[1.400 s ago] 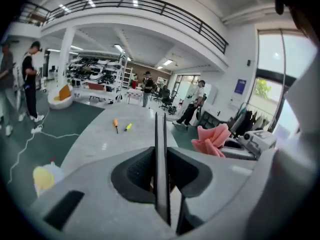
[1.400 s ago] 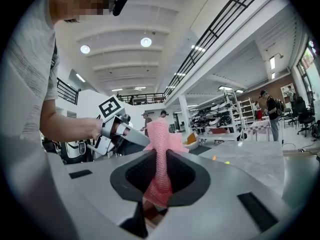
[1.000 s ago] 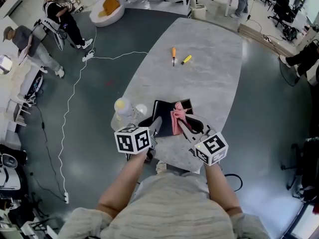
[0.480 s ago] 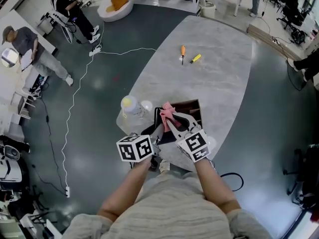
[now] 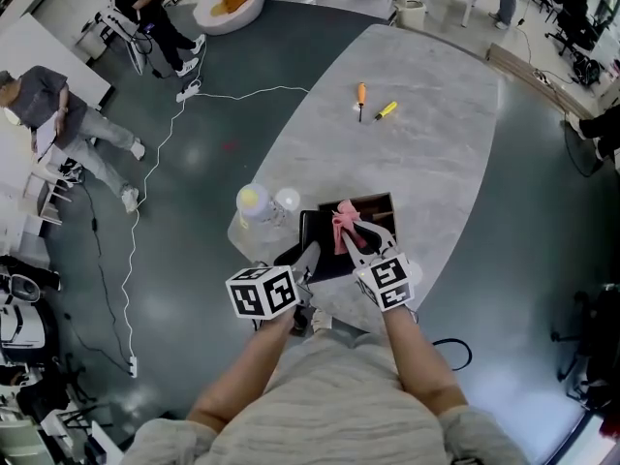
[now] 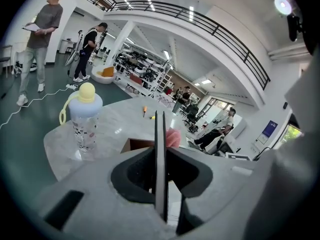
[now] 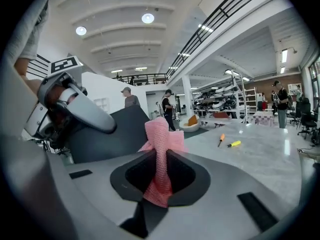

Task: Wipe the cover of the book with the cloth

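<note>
Between right gripper (image 7: 160,158) jaws, cloth (image 7: 161,134)

I'm watching a grey marble table (image 5: 426,134) stretching away beyond the left tongs (image 5: 308,253), dark glossy floor (image 5: 194,250) spreading to their left, ceiling lamps (image 7: 147,18) glowing overhead, a railed balcony (image 6: 200,20) running above.

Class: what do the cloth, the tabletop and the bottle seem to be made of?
Cloth: pink open-weave fabric, matte; mesh holes show.
Tabletop: grey veined stone or a laminate imitation, polished; lights reflect.
Bottle: clear plastic probably, yellow cap.
</note>
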The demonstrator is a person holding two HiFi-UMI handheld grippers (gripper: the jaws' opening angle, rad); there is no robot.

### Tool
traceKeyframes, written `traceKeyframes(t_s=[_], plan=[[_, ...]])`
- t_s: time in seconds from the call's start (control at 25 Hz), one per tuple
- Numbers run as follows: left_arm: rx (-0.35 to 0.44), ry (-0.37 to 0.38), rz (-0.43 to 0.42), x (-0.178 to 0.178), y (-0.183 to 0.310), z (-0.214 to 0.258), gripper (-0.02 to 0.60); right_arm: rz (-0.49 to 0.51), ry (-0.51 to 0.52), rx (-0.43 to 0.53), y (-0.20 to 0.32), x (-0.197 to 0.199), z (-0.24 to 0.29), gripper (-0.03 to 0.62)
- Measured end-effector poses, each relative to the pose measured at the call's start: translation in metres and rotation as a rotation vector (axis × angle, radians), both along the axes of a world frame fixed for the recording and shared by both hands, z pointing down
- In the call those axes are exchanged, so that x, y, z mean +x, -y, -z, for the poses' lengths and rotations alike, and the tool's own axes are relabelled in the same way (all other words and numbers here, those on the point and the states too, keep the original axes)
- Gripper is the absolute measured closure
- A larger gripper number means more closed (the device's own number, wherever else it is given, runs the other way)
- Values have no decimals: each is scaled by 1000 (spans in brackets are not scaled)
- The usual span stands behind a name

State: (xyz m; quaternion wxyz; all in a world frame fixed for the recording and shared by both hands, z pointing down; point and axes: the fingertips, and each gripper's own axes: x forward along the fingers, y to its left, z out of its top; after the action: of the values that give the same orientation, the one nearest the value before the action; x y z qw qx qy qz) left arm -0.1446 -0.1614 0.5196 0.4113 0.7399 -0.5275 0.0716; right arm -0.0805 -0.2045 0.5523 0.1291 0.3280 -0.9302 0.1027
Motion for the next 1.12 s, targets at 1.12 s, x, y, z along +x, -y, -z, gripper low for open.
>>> traceKeyframes(t_s=[1.12], plan=[[-5, -28, 35, -2, -5, -4, 503, -12, 50, -228, -55, -3, -15, 540]])
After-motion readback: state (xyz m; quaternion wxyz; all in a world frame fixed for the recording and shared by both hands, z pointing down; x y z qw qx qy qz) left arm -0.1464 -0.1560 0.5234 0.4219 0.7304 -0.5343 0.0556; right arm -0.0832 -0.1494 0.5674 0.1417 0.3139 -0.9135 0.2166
